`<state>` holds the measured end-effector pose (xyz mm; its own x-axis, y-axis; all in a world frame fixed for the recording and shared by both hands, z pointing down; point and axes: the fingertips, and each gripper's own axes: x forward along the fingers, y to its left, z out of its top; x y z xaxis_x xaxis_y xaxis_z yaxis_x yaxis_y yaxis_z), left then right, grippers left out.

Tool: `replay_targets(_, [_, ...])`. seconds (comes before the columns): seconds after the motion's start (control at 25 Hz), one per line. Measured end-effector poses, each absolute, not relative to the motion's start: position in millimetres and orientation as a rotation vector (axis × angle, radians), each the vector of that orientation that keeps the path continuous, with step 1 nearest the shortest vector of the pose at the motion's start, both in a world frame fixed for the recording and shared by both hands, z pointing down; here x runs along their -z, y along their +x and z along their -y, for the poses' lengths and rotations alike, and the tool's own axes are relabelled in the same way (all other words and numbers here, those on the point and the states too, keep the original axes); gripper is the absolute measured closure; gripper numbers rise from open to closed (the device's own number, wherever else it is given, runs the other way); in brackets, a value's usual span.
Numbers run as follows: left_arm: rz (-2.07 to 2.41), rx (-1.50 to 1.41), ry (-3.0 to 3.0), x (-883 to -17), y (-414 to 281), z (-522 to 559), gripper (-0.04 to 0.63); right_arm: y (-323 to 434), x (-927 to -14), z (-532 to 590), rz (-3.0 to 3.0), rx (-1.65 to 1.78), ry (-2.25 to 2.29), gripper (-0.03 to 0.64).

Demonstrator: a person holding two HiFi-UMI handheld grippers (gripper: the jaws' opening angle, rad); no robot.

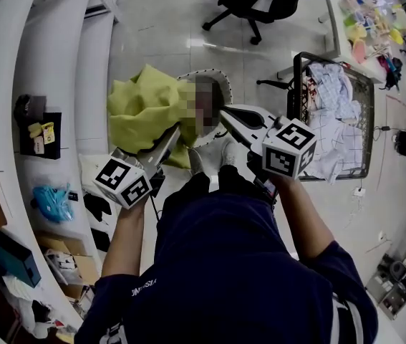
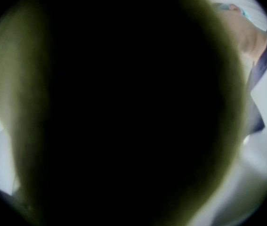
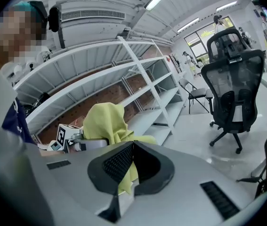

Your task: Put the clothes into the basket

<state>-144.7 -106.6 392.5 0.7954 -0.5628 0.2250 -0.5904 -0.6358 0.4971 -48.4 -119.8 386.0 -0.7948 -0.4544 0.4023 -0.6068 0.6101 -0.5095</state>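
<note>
- Head view: A yellow-green cloth hangs in the air between two hand-held grippers, off the floor and not yet over the basket. The basket stands well apart, beyond the right gripper on its outer side. Other clothes already lie heaped inside it, so part of the job looks done and this piece is left to carry across and drop.
- Head view: The left gripper runs nose-first into the bulk of the cloth, its tips buried in the folds. The right gripper's tips meet the cloth's near edge.
- Left gripper view: Cloth smothers the lens, leaving only a dull green rim around a black middle. The jaws cannot be seen here, so whether they are clamped or merely draped over cannot be told. Cloth pressed this close suggests a grip.
- Right gripper view: The right gripper is clenched on the cloth. Its pads meet at the tips, with a strip of yellow-green fabric pinched and trailing down between them.
- Right gripper view: The rest of the cloth rises just ahead of the jaws, piled like a hood over the left gripper.
</note>
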Motion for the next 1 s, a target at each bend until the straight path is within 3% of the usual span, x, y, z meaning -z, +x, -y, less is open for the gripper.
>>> replay_targets(1.0, [0.913, -0.236, 2.251, -483, -77, 135, 0.489, 15, -496, 155, 2.448, -1.060, 0.761, 0.612])
